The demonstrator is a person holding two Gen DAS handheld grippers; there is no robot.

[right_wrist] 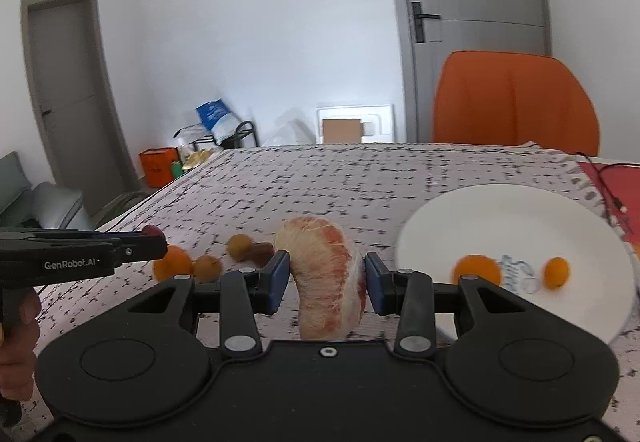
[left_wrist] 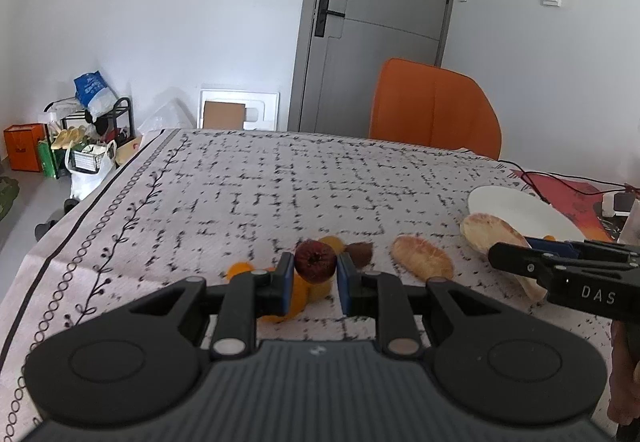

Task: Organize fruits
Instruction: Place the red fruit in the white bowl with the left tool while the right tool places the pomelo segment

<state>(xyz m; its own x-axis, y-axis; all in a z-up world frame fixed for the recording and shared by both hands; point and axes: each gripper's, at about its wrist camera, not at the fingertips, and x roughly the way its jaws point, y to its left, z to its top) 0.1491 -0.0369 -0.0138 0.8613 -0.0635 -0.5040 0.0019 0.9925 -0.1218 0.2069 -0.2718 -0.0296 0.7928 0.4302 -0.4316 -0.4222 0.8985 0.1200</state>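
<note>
White walls [left_wrist: 180, 1], grey door [left_wrist: 384, 21], orange chair [left_wrist: 434, 105]

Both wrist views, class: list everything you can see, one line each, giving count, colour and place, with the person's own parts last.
dark red fruit: one, between the left gripper's fingers
peeled citrus segments: two, pinkish; one in the right gripper, one on the cloth
small orange fruits: two on the plate, others loose on the cloth
plate: one, white, right side of the table
tablecloth: one, pale with black marks
chair: one, orange, behind the table
door: grey, shut
left gripper: black, blue pads
right gripper: black, blue pads
hand: one, on the left gripper's handle
</note>
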